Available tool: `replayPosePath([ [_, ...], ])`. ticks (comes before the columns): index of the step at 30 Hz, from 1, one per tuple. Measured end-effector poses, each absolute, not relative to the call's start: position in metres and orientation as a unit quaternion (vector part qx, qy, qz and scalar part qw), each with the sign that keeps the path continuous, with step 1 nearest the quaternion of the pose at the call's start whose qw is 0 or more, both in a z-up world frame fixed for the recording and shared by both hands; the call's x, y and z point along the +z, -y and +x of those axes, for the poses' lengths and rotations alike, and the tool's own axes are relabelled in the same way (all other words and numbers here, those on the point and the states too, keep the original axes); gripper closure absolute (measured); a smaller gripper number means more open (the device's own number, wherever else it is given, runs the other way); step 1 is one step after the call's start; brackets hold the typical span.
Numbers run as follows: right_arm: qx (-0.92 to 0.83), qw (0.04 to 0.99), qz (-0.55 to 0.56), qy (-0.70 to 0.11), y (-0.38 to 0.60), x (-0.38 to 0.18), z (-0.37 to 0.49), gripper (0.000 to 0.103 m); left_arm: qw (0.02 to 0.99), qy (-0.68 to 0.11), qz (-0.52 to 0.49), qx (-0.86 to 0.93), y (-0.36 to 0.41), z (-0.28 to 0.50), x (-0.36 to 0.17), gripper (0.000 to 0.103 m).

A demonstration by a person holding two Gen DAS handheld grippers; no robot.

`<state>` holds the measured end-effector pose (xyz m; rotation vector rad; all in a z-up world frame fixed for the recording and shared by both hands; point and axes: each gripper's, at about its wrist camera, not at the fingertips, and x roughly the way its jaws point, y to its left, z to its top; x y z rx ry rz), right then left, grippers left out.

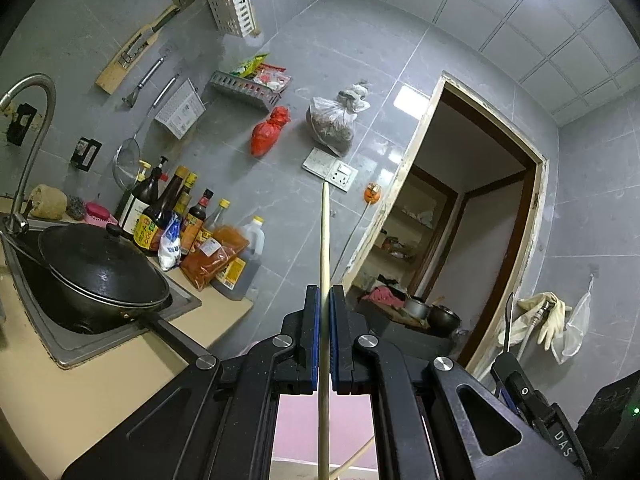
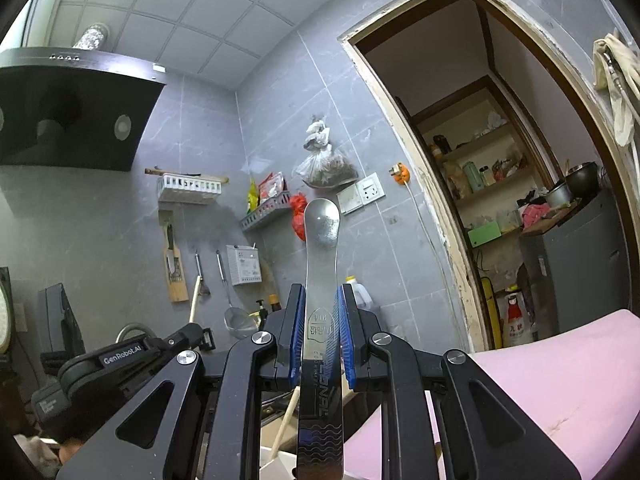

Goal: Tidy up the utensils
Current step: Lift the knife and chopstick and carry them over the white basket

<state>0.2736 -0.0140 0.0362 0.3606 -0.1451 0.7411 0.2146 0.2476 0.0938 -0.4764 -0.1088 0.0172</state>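
In the left wrist view, your left gripper (image 1: 325,292) is clamped on a single chopstick (image 1: 324,264), its blue pads pressed against the shaft from both sides. The stick is pale wood, thin, round and straight, and it runs up past the jaws toward the wall socket (image 1: 331,169), its tip ending just below that socket. Much of its length stands beyond the pads, so a small twist of your wrist could swing the tip wide; I judge it could pivot or slide in the grip if it strikes anything. A second pale stick crosses low behind the gripper, only partly in view.

In the right wrist view, your right gripper (image 2: 322,300) is closed on a steel spoon (image 2: 321,280), gripping the flat handle by its edges. The spoon is shiny, with stamped lettering and a wave pattern on the handle, and its bowl rises just left of the wall socket (image 2: 360,194). Smooth metal held edge-on looks prone to slipping or rotating, so a jolt could drop it. Your left gripper (image 2: 200,334) is close at lower left; the two tools could knock together.
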Motion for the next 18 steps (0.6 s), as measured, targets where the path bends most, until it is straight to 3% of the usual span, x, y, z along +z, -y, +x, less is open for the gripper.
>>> replayPosePath([
  [18,0.343,0.932,0.104,0.052,-0.003,0.022,0.272,0.089,0.975,0.063,-0.213,0.033,-0.229,0.218,0.075,0.101],
])
